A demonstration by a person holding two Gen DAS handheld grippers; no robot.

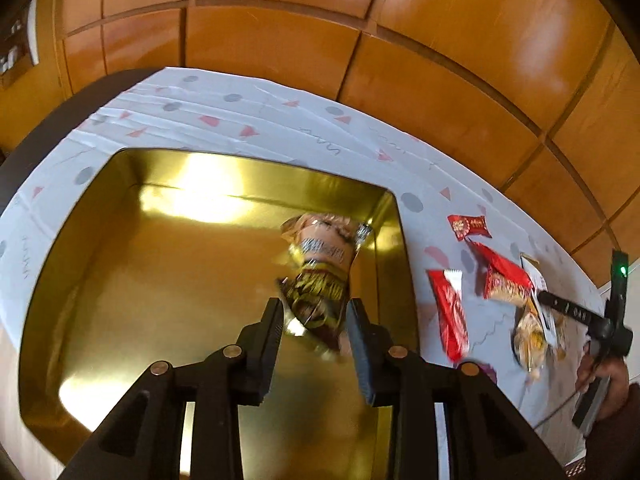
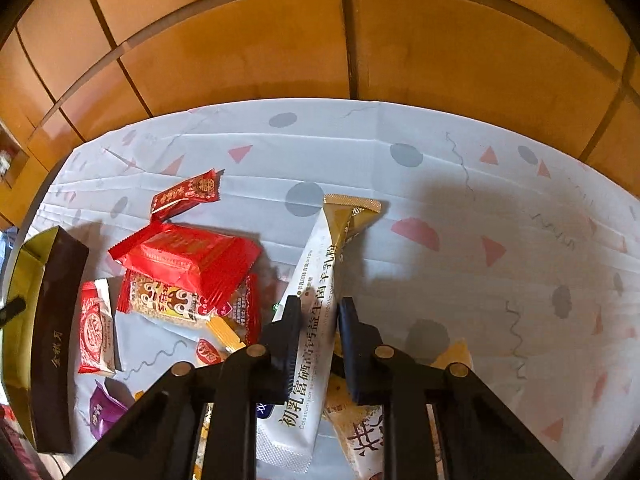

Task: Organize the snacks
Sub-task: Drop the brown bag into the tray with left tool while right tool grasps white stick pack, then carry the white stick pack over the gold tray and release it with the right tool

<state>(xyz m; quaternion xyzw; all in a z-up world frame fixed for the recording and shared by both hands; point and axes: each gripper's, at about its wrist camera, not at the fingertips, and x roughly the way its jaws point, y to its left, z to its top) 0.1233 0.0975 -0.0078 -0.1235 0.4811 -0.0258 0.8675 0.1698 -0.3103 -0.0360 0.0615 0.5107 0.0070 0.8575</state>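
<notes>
Left hand-held gripper (image 1: 314, 322) hangs over the gold metal tin (image 1: 120, 280), jaws parted, a brown-and-gold crinkly snack packet (image 1: 320, 276) between them; blurred, so contact with the pads cannot be told, but a gap shows at the left pad and it reads as released. Packet sits above the tin's floor near its right wall. Tin rests on the desk, which is covered by a white cloth with grey dots and pink triangles (image 1: 240, 120).

Right hand-held gripper (image 2: 320, 332) is clenched on a long white stick sachet with a gold tip (image 2: 320, 264), pads pressing both its sides; the sachet runs forward from the jaws, tip pointing away.

Left of it, a pile on the cloth: big red foil pack (image 2: 192, 256) lying on a red-edged clear cracker pack with a cartoon face (image 2: 168, 300), small red candy wrapper (image 2: 186, 194) behind, red-and-white wafer bar (image 2: 94, 324) beside the tin's dark brown outer wall (image 2: 56, 340), purple wrapper (image 2: 104, 408) nearer the camera.
</notes>
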